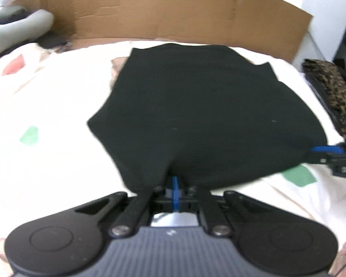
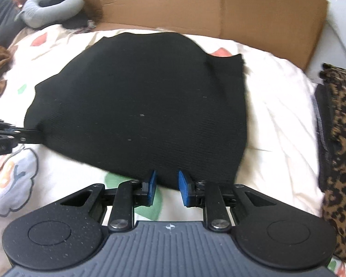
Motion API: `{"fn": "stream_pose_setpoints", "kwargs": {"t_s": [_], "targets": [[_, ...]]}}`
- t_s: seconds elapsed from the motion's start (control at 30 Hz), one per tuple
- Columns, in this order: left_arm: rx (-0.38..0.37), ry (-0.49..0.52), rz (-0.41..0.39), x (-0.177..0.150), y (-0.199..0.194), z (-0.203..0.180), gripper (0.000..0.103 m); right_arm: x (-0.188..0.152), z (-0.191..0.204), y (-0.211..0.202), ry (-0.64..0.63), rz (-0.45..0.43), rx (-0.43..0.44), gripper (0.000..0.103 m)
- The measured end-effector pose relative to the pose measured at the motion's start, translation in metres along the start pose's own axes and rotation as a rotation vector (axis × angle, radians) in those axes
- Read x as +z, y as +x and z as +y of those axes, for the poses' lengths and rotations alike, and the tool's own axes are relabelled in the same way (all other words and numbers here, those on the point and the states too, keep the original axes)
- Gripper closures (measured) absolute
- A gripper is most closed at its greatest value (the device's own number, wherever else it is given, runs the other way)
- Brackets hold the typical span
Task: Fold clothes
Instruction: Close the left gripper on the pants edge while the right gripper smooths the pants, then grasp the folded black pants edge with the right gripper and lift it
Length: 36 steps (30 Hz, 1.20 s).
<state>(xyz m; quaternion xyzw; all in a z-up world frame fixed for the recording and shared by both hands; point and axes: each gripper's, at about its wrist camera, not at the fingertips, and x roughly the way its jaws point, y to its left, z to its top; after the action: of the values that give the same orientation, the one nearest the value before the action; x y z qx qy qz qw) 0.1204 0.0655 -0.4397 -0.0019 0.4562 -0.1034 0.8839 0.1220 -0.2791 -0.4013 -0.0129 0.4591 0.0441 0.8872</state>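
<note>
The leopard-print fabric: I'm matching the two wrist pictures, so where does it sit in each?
Left wrist: leopard-print fabric at the right edge, beyond the black garment.
Right wrist: leopard-print fabric runs down the right edge, larger.
Shared landmark: cardboard sheet standing behind the bedspread.

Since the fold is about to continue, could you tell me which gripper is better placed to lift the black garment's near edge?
Left: the left gripper is shut on the black knit garment edge, while the right gripper is open, hem unpinched.
</note>
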Motion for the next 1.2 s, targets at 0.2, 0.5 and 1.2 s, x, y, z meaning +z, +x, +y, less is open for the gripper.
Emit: {"fn": "stream_pose_setpoints", "kwargs": {"t_s": [0.2,0.5,1.2], "targets": [[0.067,-0.050,-0.004,0.000,-0.011,0.018,0.096,-0.004,-0.021,-0.010,0.133,-0.011,0.018,0.075],[0.051,-0.224,0.004,0.001,-0.012,0.044,0.068,-0.021,-0.070,-0.004,0.555,0.005,0.160,0.062],[-0.043,-0.026,-0.004,-0.009,-0.005,0.048,0.078,-0.052,-0.112,0.029,0.966,-0.044,0.397,0.063]]}}
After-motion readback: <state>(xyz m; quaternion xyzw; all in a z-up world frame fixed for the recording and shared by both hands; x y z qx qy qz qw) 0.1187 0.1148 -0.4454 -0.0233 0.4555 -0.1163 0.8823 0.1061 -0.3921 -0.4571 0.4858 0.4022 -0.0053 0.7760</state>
